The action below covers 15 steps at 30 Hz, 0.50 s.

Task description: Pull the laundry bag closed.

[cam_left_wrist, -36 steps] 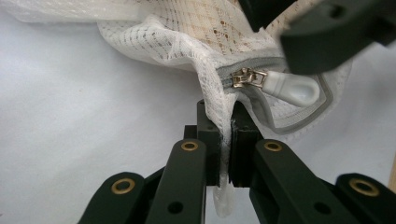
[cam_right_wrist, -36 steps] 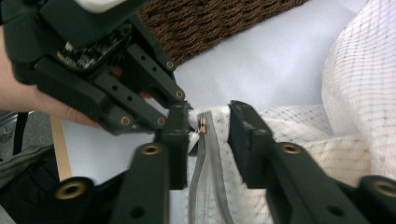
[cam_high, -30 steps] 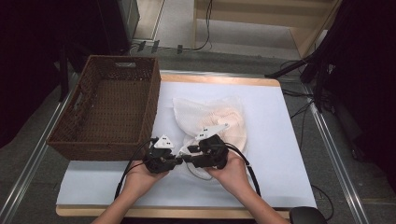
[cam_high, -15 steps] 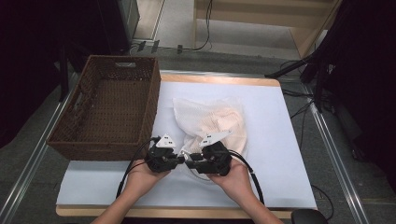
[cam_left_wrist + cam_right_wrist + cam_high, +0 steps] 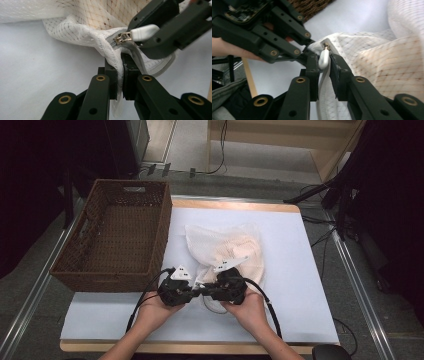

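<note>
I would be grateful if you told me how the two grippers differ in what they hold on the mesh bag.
The left gripper pinches the white netting of the mesh bag beside the zip, while the right gripper clamps the white zip pull. In the high view the left gripper sits nearer the basket, the right one over the bag's near edge. Both are shut, close together at the same corner.
</note>
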Tool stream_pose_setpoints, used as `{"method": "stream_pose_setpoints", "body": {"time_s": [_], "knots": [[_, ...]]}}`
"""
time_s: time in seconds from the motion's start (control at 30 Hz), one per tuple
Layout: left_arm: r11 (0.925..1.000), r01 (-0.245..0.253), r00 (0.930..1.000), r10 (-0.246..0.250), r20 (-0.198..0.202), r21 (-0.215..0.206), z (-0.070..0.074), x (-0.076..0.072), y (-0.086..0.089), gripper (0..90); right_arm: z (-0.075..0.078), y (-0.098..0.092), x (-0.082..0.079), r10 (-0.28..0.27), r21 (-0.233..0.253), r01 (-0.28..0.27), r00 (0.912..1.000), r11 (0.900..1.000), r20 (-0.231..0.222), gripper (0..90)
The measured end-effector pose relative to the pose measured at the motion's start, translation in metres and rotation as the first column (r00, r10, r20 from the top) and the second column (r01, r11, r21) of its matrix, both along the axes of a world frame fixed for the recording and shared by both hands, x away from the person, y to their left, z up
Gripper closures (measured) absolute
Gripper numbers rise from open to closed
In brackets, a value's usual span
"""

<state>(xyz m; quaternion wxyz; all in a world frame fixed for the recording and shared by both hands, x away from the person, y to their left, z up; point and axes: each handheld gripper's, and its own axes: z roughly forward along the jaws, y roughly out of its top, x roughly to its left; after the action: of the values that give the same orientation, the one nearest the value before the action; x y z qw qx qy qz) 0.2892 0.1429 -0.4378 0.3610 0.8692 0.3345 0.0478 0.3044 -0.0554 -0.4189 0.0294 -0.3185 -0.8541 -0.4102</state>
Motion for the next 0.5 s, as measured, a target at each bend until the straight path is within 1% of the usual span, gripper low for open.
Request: {"method": "stream_pose_setpoints", "body": {"time_s": [0.17, 0.2, 0.27, 0.37, 0.4, 0.5], "knots": [[0.9999, 0.008, 1.0, -0.008, 0.0, 0.01, -0.001, 0.0, -0.001, 85.6, -0.001, -0.002, 0.004, -0.011, 0.005, 0.011, 0.9999, 1.0, -0.005, 81.3], [0.9999, 0.007, 1.0, -0.007, -0.006, 0.008, -0.001, 0.0, -0.002, 85.6, -0.002, -0.002, 0.005, -0.023, 0.019, 0.023, 0.9996, 1.0, -0.017, 81.9], [0.9999, 0.01, 0.9999, -0.01, -0.006, 0.011, -0.002, -0.001, -0.003, 85.6, -0.002, -0.001, 0.007, -0.019, 0.033, 0.02, 0.9996, 0.999, -0.02, 80.0], [0.9998, 0.014, 0.9999, -0.014, -0.004, 0.015, -0.003, -0.001, -0.003, 85.6, -0.004, 0.0, 0.009, -0.026, 0.037, 0.027, 0.9993, 0.999, -0.027, 79.9], [0.9998, 0.015, 0.9999, -0.015, -0.005, 0.015, -0.003, -0.001, -0.004, 85.6, -0.004, 0.0, 0.009, -0.027, 0.043, 0.028, 0.999, 0.999, -0.035, 81.9], [0.9998, 0.016, 0.9999, -0.016, -0.005, 0.014, -0.003, -0.001, -0.004, 85.6, -0.005, 0.0, 0.01, -0.023, 0.056, 0.025, 0.9989, 0.998, -0.041, 83.6]]}}
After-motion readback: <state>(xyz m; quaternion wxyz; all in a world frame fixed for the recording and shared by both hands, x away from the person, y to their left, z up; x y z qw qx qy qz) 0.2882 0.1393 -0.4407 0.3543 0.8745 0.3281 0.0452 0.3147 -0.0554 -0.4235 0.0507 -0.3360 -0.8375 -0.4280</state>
